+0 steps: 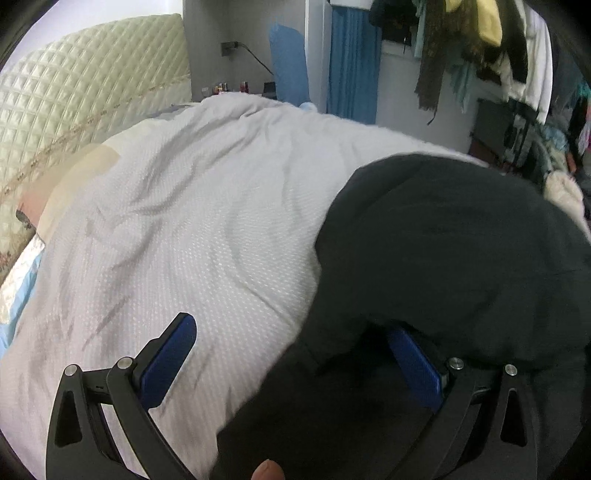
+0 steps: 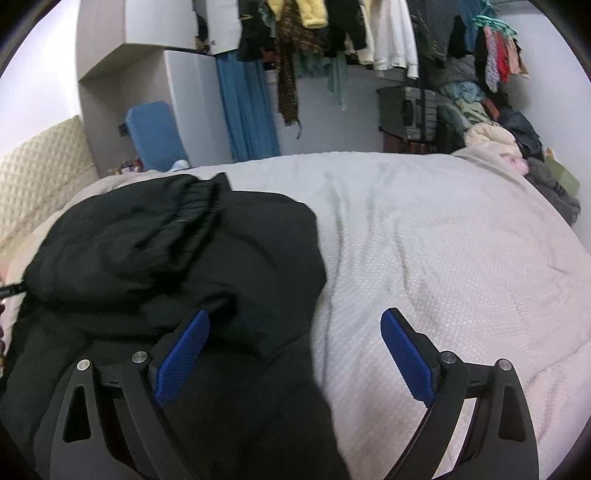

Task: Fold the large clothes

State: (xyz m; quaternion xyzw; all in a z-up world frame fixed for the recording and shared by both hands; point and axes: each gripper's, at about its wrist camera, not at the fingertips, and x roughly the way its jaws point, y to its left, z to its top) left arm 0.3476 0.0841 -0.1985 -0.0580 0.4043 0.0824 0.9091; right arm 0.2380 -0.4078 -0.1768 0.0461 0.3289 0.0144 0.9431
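left gripper (image 1: 291, 354): fingers wide apart, clamped on nothing; its left pad (image 1: 168, 360) hangs over bare cover, its right pad (image 1: 415, 369) sits at the garment's near left edge, with a lip of black cloth draped over its tip.
right gripper (image 2: 295, 354): fingers also wide apart and empty; its left pad (image 2: 183, 360) lies over the black cloth, its right pad (image 2: 406, 360) over the cover, so the gap straddles the garment's right edge.
garment (image 2: 177, 251): a large black piece, matte and soft-looking, lying on the bed between the two grippers; bunched rather than flat, with rounded humps and loose overlaps.
band (image 2: 201, 199): a gathered elastic band at the garment's far end, turned over onto the body; whether it is a waist or a hem I cannot tell.
progress: judged early to middle. Some cloth is doubled over itself, but the outline is uneven and no clean rectangle shows. Smoothing, squaring the edges and at least one more fold seem left.
bed (image 1: 207, 229): pale textured cover, lightly creased, room to spread on both sides.
headboard (image 1: 74, 96): quilted, far left.
rack (image 2: 369, 33): hanging clothes crowd the far wall, with a heap (image 2: 491, 136) at far right.
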